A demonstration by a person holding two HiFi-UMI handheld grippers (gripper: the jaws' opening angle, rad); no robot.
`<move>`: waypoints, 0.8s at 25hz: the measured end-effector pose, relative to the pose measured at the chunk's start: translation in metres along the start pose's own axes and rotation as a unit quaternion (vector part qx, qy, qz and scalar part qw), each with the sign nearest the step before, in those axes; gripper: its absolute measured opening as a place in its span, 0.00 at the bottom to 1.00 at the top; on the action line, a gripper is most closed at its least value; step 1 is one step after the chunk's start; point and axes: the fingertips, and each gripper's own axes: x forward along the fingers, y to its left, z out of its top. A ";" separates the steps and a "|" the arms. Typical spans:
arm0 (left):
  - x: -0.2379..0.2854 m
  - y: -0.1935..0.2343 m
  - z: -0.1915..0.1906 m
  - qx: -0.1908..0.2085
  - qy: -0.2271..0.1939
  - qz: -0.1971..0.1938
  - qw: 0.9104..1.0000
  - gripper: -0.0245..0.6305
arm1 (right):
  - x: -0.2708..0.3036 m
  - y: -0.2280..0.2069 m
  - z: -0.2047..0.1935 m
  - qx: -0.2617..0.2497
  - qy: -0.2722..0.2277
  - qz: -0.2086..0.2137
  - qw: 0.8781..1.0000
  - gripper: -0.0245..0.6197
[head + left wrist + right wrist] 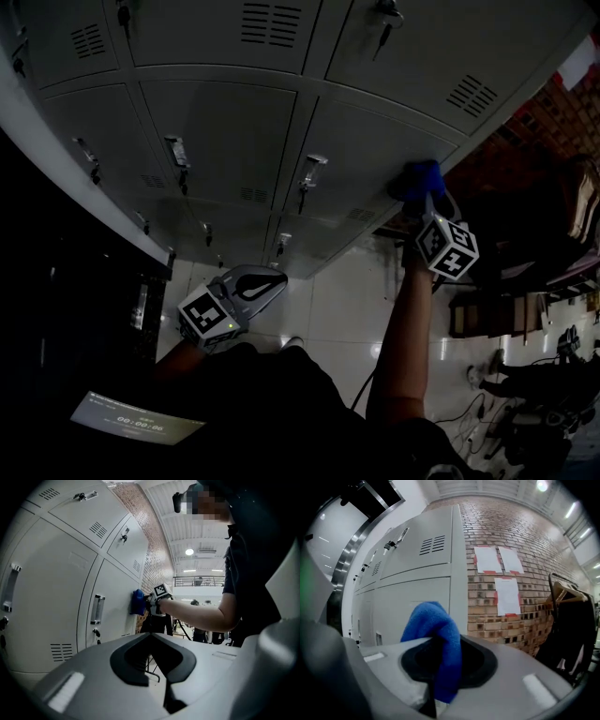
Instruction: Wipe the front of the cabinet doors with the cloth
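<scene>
Right tool [425, 199]: jaws clamped on blue cloth [418, 175], which was pressed against a closed grey cabinet door [370, 150]. Left tool [259, 285]: jaws together, empty, held apart from the doors. Only the right gripper view showed the brick wall [543, 550] with paper sheets [506, 595] beside the cabinet.

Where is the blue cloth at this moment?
Head view, right of centre: the blue cloth is clamped in the right gripper, against the rightmost grey cabinet door, near the brick wall.
</scene>
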 end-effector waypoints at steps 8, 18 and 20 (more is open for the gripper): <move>-0.002 -0.001 -0.007 0.001 0.003 0.010 1.000 0.04 | -0.009 -0.021 -0.006 0.009 -0.003 -0.027 1.000 0.15; -0.021 0.001 -0.004 -0.007 0.001 0.023 1.000 0.04 | -0.008 0.106 -0.024 0.008 -0.006 0.084 0.996 0.15; -0.027 0.003 -0.004 -0.006 0.000 0.028 1.000 0.04 | -0.002 0.143 -0.032 0.002 0.003 0.114 0.994 0.15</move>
